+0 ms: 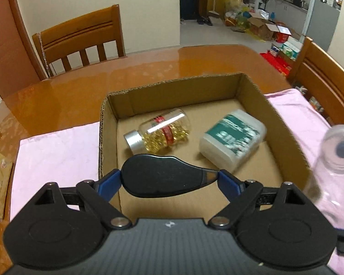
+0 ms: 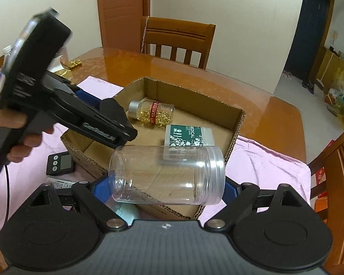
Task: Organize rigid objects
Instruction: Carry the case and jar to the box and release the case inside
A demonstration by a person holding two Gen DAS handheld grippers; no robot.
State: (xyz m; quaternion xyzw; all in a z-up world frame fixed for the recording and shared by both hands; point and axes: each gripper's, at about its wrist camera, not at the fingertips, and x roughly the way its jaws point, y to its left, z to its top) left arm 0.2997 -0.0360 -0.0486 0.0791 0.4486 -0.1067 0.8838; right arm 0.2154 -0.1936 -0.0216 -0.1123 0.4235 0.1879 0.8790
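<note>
Both grippers loaded — box below.

My two fisheye views are evenly lit by soft indoor light; lines bow and corners go black. The table shines with broad pale glare. The jar and box smear with motion blur, as does my left gripper.

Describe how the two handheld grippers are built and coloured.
Each gripper, left gripper and right gripper, has a black ribbed body, round black hinge housings, silver pivot bolts and black linkage arms ending in blue ribbed finger pads. Seen side-on, the left one has a pistol-style black handle with white lettering and a trailing black cable.
</note>
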